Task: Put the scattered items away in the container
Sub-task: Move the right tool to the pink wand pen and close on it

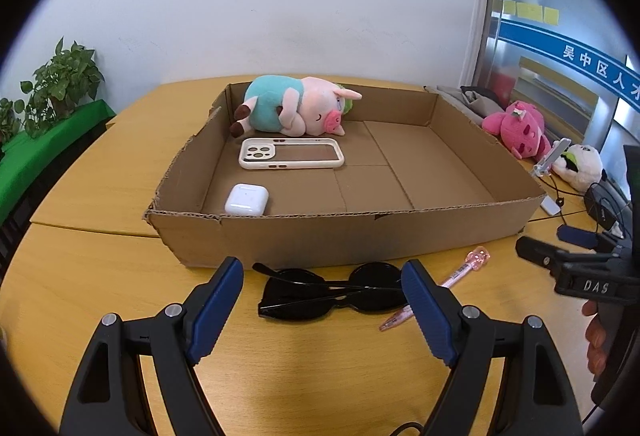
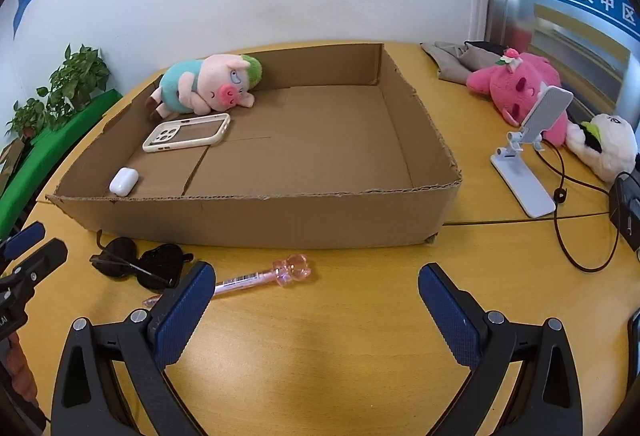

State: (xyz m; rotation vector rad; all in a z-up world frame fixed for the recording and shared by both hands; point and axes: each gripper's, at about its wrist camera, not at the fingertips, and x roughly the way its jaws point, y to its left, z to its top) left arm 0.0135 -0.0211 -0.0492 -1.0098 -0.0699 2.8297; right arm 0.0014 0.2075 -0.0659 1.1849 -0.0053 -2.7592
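A shallow cardboard box (image 1: 320, 236) (image 2: 256, 216) sits on the wooden table. Inside it lie a pig plush (image 1: 296, 110) (image 2: 208, 88), a cream phone case (image 1: 291, 153) (image 2: 187, 132) and a white earbud case (image 1: 246, 199) (image 2: 124, 180). Black sunglasses (image 1: 332, 290) (image 2: 140, 262) and a pink pen (image 1: 460, 274) (image 2: 260, 276) lie on the table in front of the box. My left gripper (image 1: 322, 306) is open, its fingers either side of the sunglasses. My right gripper (image 2: 316, 312) is open and empty, just right of the pen.
A pink plush (image 2: 520, 88), a panda plush (image 2: 608, 144), a white phone stand (image 2: 528, 156), grey cloth (image 2: 452, 60) and black cables (image 2: 568, 204) lie right of the box. Potted plants (image 1: 60, 84) stand at far left.
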